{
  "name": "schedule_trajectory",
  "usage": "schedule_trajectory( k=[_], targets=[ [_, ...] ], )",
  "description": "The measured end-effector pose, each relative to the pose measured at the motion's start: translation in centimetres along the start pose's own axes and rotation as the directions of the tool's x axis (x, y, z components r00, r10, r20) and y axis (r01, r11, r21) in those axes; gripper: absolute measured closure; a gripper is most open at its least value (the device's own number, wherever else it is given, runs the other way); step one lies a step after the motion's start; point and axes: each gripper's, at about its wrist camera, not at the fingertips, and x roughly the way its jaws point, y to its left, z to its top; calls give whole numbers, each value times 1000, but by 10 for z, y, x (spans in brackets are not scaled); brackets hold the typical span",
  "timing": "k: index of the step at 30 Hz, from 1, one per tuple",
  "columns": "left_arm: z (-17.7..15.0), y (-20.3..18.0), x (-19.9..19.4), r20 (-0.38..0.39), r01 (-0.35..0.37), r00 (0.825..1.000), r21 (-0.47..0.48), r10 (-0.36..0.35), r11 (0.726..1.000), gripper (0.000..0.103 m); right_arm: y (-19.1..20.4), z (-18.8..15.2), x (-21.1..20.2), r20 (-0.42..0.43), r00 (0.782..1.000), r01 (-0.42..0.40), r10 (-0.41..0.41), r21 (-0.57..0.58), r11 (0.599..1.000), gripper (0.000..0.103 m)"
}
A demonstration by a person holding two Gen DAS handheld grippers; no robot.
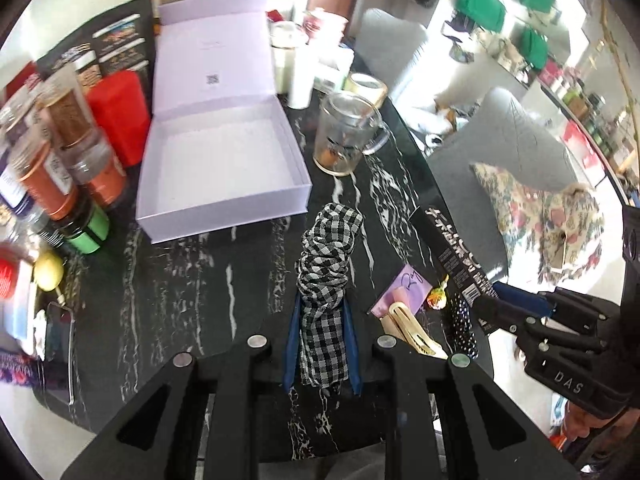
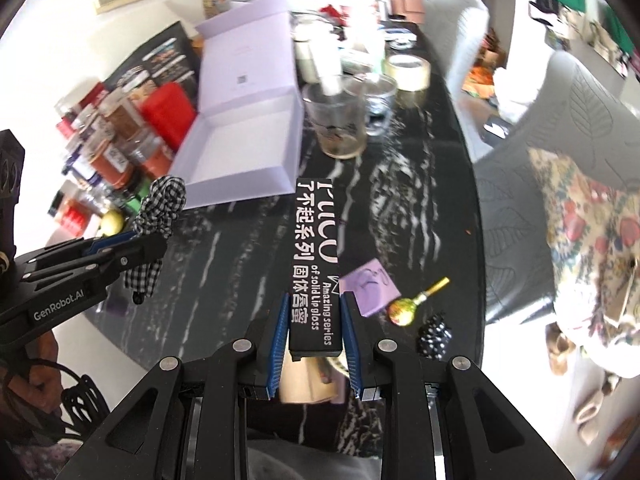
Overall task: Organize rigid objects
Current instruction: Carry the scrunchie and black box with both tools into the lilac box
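Left gripper [image 1: 322,350] is clamping a black-and-white checked scrunchie [image 1: 326,280], blue pads pressing in on both sides of the fabric, the bunched end sticking out past the fingertips above the dark marbled table [image 1: 200,300]. Right gripper [image 2: 316,344] is gripping a long black lip gloss box [image 2: 316,260] with white lettering, jaws closed on its near end, the box pointing away over the table towards the open lilac box [image 1: 224,160]. The lilac box is sitting on the table with its lid [image 1: 214,52] standing up behind it and its inside looking bare. A glass mug [image 1: 346,132] is standing just right of the lilac box, a roll of tape [image 1: 366,86] behind it. Spice jars [image 1: 56,160] and a red box [image 1: 118,114] are crowding the table to the left of the lilac box. Lying on the table near the right gripper: a purple card [image 2: 374,286], a wrapped lollipop [image 2: 404,310] and a black spotted hair tie [image 2: 436,336]. In the left wrist view a cream hair clip [image 1: 412,328] is lying beside the purple card. A chair with a flowered cushion [image 1: 540,216] is standing off the table's right edge.
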Motion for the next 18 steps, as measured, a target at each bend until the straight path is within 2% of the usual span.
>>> schedule_trajectory(
  k=[9,18],
  targets=[
    [-9,26,-30,71,-76,994,-123,85,990,83,38,14,3,5,996,-93,94,-135,987,78],
    [-22,62,-43,77,-121,987,-243,144,963,83,72,25,15,-19,988,-154,153,-223,963,78]
  ],
)
